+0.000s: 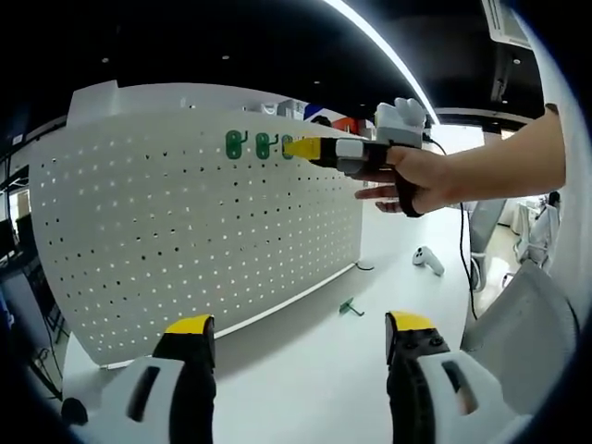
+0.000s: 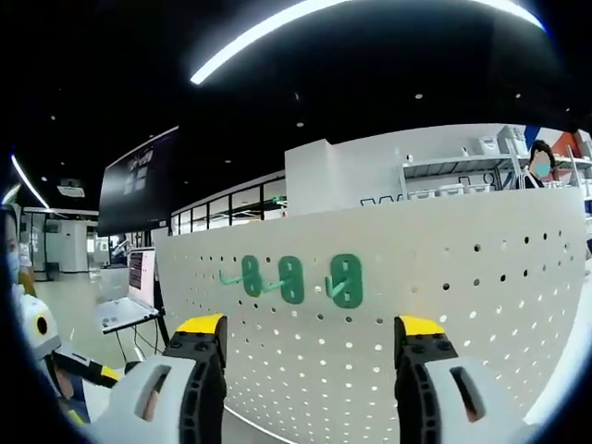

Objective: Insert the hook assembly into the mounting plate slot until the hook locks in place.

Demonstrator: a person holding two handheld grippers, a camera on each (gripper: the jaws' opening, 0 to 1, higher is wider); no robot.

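3 green hooks [image 2: 292, 278] already seated high on the pegboard [image 1: 185, 231]. Right claw [image 2: 308, 347] wide and empty, left claw [image 1: 301, 338] wide too. 1 spare hook [image 1: 350, 308] waiting on the tabletop [image 1: 398, 296], probably next.

Bright ceiling strip light [image 2: 305, 28] glares; sharp views, edges fisheye-bent.
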